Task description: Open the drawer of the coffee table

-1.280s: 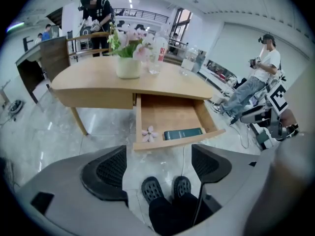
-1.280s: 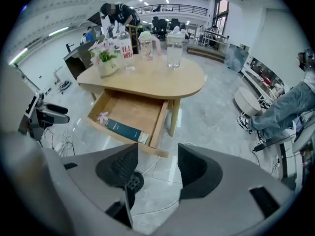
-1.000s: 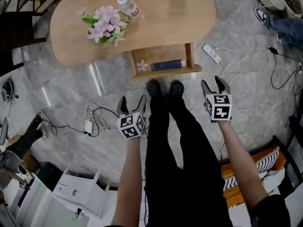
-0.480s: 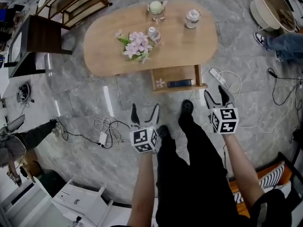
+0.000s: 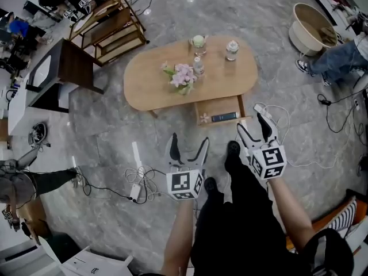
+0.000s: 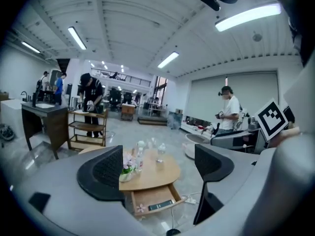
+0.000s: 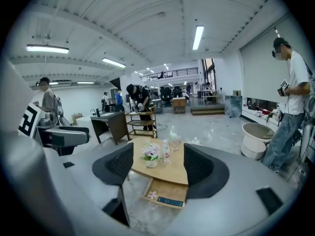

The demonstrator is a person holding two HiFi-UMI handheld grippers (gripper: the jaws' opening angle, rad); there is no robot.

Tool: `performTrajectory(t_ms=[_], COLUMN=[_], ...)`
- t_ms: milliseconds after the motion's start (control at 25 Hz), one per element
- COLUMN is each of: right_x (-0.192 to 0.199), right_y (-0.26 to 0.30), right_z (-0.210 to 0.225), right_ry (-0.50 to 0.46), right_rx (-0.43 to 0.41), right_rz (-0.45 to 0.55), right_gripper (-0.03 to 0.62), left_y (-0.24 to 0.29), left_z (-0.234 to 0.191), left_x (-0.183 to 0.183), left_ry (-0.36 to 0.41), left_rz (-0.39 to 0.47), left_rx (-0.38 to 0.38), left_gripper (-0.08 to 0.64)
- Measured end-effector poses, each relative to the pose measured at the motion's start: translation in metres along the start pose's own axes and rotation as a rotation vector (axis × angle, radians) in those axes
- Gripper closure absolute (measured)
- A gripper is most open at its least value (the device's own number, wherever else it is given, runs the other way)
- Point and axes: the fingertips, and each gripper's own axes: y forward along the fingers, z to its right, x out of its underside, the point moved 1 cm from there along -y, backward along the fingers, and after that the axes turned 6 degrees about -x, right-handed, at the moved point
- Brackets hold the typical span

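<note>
The oval wooden coffee table (image 5: 155, 82) stands on the grey stone floor, well away from both grippers. Its drawer (image 5: 221, 105) is pulled out toward me and holds a dark blue flat object (image 5: 224, 117) and a pink flower (image 5: 204, 118). My left gripper (image 5: 188, 145) hangs in the air left of my legs, its jaws opening with nothing between them. My right gripper (image 5: 253, 125), nearer the drawer's corner, is opening too and is also empty. Both gripper views look down at the table (image 6: 152, 178) (image 7: 167, 173) and the open drawer (image 6: 155, 200) (image 7: 165, 193) from a distance.
On the tabletop are a flower bunch (image 5: 183, 76), a bottle (image 5: 198, 66) and two glasses. A power strip (image 5: 261, 109) and cables lie right of the drawer; more cable (image 5: 141, 183) lies at the left. A wooden shelf (image 5: 109, 25), a dark desk (image 5: 63, 68), a basin (image 5: 310, 36) and people surround the area.
Both grippers have risen and the view has pulled back, so the table looks smaller and farther off. The drawer has stayed open with the same contents. Both pairs of jaws stand slightly wider.
</note>
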Motion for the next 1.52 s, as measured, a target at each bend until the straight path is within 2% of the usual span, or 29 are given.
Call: performTrajectory(t_ms=[280, 480, 760, 880, 1040, 1200, 1360, 1520], right_x=[-0.043, -0.064, -0.062, -0.057, -0.05, -0.05, -0.057, -0.055], right_y=[-0.092, -0.146, -0.199, -0.213, -0.221, -0.227, -0.238, -0.248], right_z=[-0.102, -0.143, -0.157, -0.16, -0.162, -0.165, -0.168, -0.165], right_ry=[-0.037, -0.079, -0.084, -0.075, -0.041, -0.064, -0.077, -0.056], right_rx=[-0.008, 0.014, 0.073, 0.094, 0.08, 0.083, 0.079, 0.085], right_rz=[0.138, 0.219, 0.24, 0.237, 0.231, 0.234, 0.256, 0.263], right_gripper=[0.324, 0.325, 0.331, 0.406, 0.455, 0.523, 0.566, 0.58], left_y=[-0.113, -0.169, -0.218, -0.229, -0.239, -0.246, -0.253, -0.257], left_z=[0.029, 0.036, 0.032, 0.027, 0.028, 0.034, 0.039, 0.044], left_x=[-0.049, -0.071, -0.077, -0.078, -0.083, -0.085, -0.088, -0.085], left_ry=[0.038, 0.076, 0.06, 0.06, 0.074, 0.086, 0.082, 0.09], left_rz=[0.139, 0.213, 0.264, 0.276, 0.294, 0.311, 0.321, 0.31], left_rx=[0.132, 0.162, 0.17, 0.155, 0.148, 0.141, 0.133, 0.139], left_gripper=[0.117, 0.123, 0.22, 0.281, 0.324, 0.419, 0.491, 0.525])
